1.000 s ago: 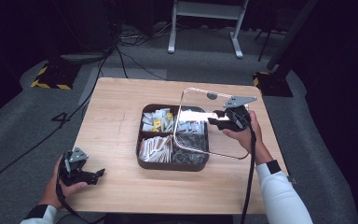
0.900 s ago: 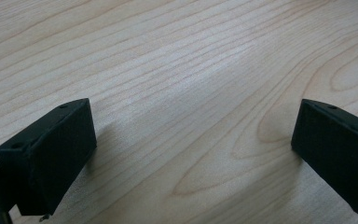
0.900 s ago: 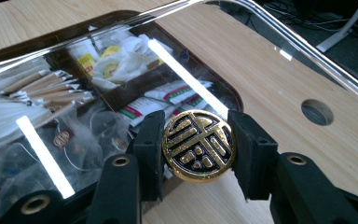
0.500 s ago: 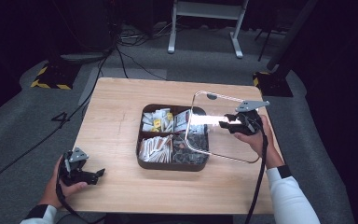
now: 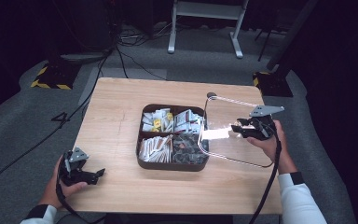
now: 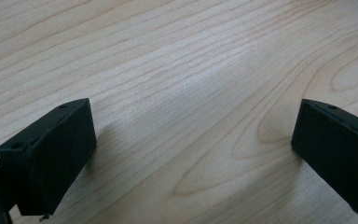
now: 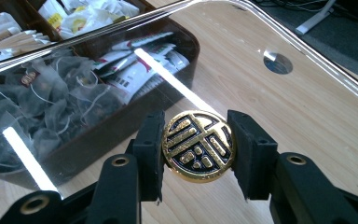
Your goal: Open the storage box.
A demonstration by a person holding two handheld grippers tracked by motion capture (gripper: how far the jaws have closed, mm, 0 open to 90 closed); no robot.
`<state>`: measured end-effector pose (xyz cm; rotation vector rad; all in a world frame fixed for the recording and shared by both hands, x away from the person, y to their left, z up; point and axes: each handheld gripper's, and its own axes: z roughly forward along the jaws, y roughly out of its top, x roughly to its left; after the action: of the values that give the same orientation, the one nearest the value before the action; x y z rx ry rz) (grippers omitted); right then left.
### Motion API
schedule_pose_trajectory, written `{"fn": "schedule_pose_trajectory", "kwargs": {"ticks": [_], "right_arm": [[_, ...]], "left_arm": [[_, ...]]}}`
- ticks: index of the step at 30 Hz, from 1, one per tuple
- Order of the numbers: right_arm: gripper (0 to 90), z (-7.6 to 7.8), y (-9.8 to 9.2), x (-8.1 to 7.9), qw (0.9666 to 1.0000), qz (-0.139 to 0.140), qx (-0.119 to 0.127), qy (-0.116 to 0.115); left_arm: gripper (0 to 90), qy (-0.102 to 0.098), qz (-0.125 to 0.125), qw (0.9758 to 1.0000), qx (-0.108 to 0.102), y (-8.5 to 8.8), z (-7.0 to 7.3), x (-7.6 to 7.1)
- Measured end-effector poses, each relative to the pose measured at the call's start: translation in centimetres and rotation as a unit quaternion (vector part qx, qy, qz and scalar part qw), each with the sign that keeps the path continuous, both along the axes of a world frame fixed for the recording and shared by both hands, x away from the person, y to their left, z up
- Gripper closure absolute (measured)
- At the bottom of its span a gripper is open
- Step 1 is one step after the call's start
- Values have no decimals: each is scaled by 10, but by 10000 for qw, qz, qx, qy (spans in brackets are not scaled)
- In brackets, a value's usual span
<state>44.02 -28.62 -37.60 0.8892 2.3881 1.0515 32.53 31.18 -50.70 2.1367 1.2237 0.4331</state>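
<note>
The right gripper (image 7: 198, 161) pinches the gold knob (image 7: 198, 145) of a clear lid (image 5: 235, 133), held above the table's right edge beside the open tea box (image 5: 172, 137). Next, likely, the lid gets lowered flat. The left gripper (image 5: 81, 170), jaws spread and empty, rests near the front-left corner. The right gripper view reveals the knob's emblem; from the high view it's unreadable.

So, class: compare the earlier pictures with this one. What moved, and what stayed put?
The right gripper, shut on the gold knob, carried the clear lid rightward off the box toward the table. The left gripper stayed open, resting.
</note>
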Motion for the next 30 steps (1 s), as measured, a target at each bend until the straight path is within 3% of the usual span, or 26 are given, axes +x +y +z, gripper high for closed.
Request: {"fn": "schedule_pose_trajectory", "kwargs": {"ticks": [16,30], "right_arm": [[589,-16,-30,-1,9996,-249,-8,121],[589,-35,-44,5,9986,-423,-148,296]], "left_arm": [[1,-1,0,10000,-1,0,0,0],[1,-1,2,10000,-2,0,0,0]]}}
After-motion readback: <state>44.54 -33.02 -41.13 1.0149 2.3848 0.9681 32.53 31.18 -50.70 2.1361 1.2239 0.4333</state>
